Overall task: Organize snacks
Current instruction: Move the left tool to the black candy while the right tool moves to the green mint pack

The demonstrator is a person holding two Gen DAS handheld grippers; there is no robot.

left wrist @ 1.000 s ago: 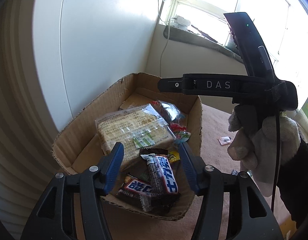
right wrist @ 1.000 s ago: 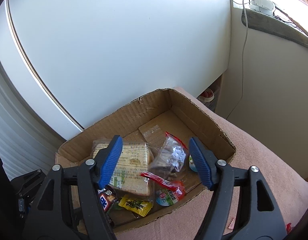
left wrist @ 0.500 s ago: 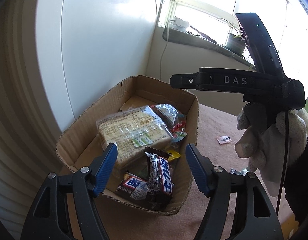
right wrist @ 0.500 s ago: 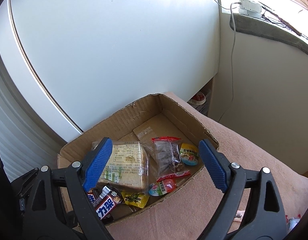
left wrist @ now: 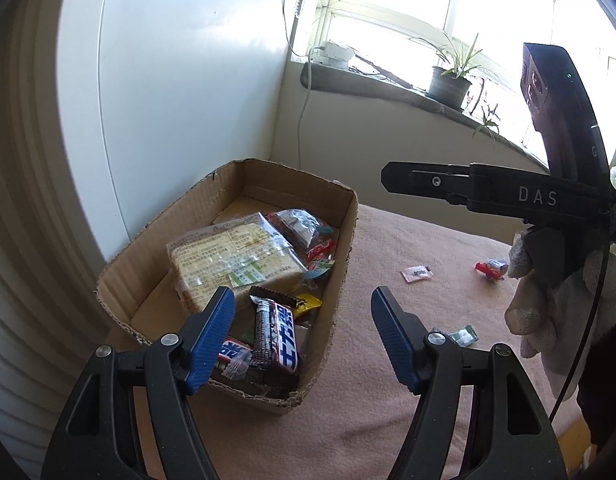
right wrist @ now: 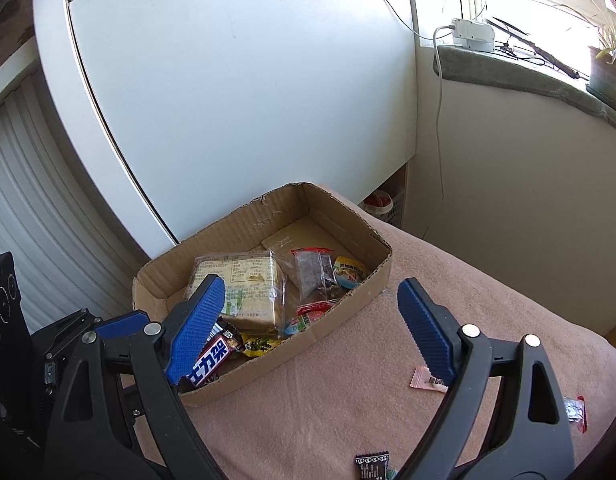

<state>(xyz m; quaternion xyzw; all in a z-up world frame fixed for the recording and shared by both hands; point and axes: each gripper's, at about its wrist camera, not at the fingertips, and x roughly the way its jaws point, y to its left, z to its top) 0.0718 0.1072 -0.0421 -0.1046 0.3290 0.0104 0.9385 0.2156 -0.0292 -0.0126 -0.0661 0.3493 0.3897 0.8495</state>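
Observation:
A cardboard box [left wrist: 344,248] on a pink cloth holds a wrapped bread pack [left wrist: 231,256], chocolate bars [left wrist: 281,332] and small candies. My left gripper [left wrist: 301,294] hangs open over the box's near right corner, nothing between its blue pads. In the right wrist view my right gripper [right wrist: 310,284] is open and empty, drawn back above the box [right wrist: 348,300]. There the bread pack [right wrist: 247,276], a clear pack with red ends [right wrist: 316,276], a chocolate bar [right wrist: 211,356] and a yellow candy [right wrist: 259,346] lie inside.
Loose on the cloth lie a pink candy [right wrist: 426,380], a red candy [right wrist: 576,412], a black wrapper [right wrist: 372,466] and a green wrapper [left wrist: 462,334]. A gloved hand [left wrist: 564,304] holds the right tool at the right. White panel and wall stand behind the box.
Both grippers have widened and drawn back and up from the box. The chocolate bar and the clear pack, earlier between the jaws, now lie in the box.

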